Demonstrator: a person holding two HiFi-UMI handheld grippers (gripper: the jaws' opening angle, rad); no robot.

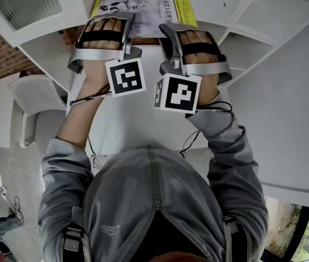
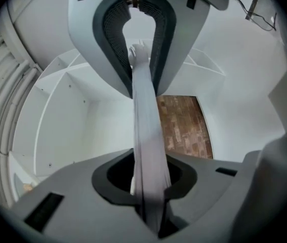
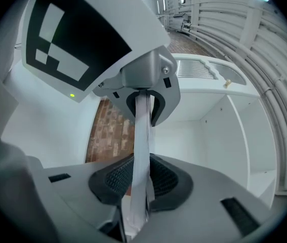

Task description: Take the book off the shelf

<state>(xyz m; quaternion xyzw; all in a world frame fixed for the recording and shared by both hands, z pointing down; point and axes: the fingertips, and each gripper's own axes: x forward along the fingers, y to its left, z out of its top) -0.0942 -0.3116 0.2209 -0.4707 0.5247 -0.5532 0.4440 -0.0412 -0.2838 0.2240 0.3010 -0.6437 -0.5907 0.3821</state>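
You have one book (image 1: 143, 7), cover up, at the mouth of the white shelf (image 1: 252, 42); your two grippers sit side by side, left gripper (image 2: 151, 201) and right gripper (image 3: 138, 186) each clamped narrow on its near edge

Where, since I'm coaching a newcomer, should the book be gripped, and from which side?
By its near edge, from the shelf's open front. The book lies cover up and is thin, so level jaws close over the edge; the left gripper and right gripper pinch it there, side by side.
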